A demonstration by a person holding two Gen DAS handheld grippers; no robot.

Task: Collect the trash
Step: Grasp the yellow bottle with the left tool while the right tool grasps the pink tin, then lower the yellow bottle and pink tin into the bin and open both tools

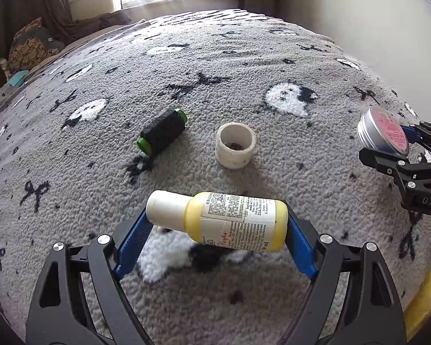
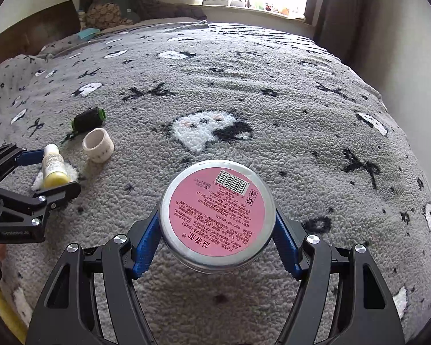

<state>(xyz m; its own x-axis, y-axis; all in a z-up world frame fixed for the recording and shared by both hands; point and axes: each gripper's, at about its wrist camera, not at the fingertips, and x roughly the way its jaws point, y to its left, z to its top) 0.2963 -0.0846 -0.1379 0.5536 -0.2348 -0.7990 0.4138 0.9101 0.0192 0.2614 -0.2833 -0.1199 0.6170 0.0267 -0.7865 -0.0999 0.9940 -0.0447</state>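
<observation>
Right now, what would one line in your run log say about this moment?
left gripper: shut on yellow bottle | right gripper: shut on round tin | on blanket: thread spool, tape roll

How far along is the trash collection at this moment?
No bin or bag shows, so nothing looks deposited. In hand: the left gripper clamps the yellow bottle, the right gripper the pink-labelled tin. Left on the blanket: the black spool and the tape roll.

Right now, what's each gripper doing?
Left gripper: closed on the yellow bottle.
Right gripper: closed on the round tin.
</observation>
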